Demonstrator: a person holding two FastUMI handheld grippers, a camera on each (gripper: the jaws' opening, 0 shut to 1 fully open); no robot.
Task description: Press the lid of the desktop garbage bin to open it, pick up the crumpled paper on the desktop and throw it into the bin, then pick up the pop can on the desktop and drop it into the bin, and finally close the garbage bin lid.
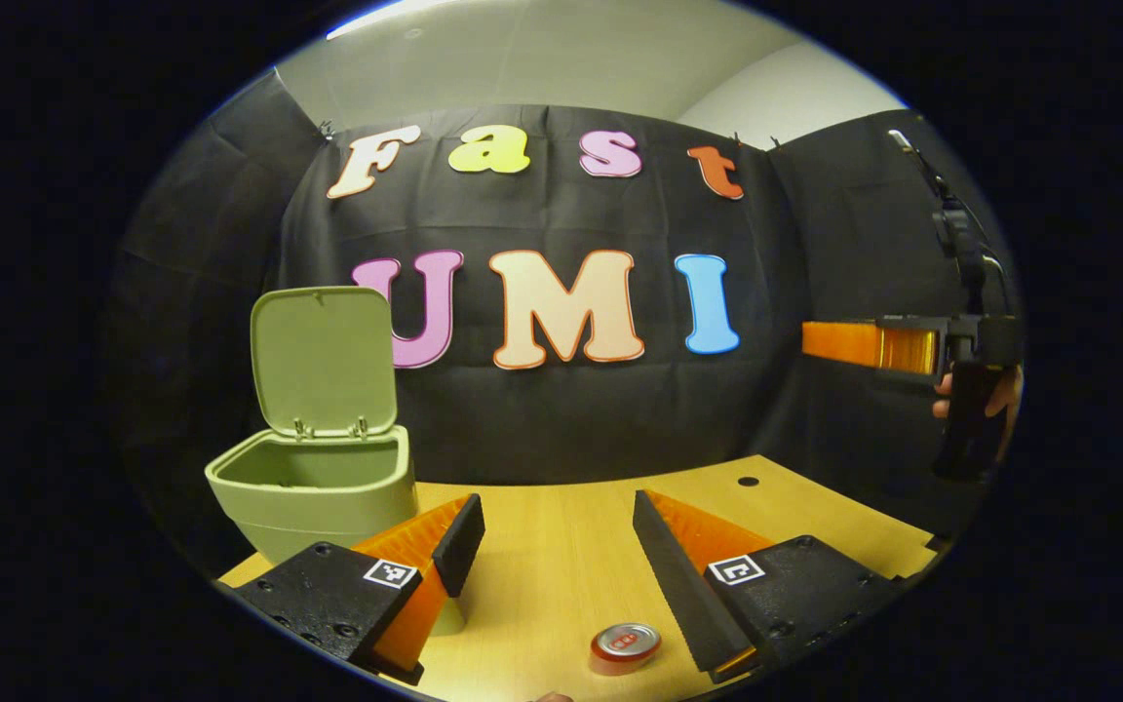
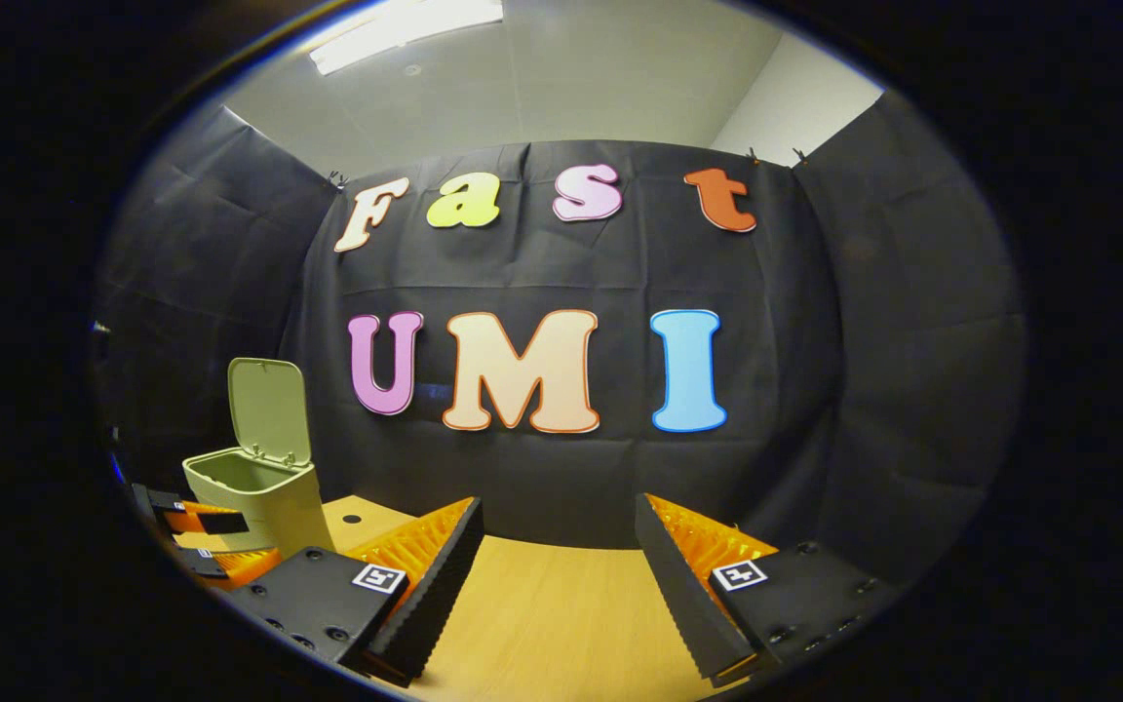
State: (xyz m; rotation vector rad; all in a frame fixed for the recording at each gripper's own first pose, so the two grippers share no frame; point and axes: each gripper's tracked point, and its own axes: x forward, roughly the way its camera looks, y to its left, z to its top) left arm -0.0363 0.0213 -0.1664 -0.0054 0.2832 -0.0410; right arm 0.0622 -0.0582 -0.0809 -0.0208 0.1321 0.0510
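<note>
The green bin (image 1: 313, 492) stands at the table's back left with its lid (image 1: 324, 359) swung up, and its inside is hidden from here. A red pop can (image 1: 625, 646) with a silver top sits on the wooden table (image 1: 561, 565), low between the fingers of my left gripper (image 1: 561, 551), nearer the right finger. That gripper is open and holds nothing. My right gripper (image 2: 557, 575) is also open and bare above the table (image 2: 561, 634). In the right gripper view the bin (image 2: 254, 502) is far left, with the left gripper (image 2: 215, 541) beside it.
In the left gripper view the right gripper (image 1: 810, 343) hovers high at the far right, held by a hand (image 1: 1002, 395). A small dark hole (image 1: 748, 481) marks the table near its back edge. Black cloth walls close the booth behind and at the sides.
</note>
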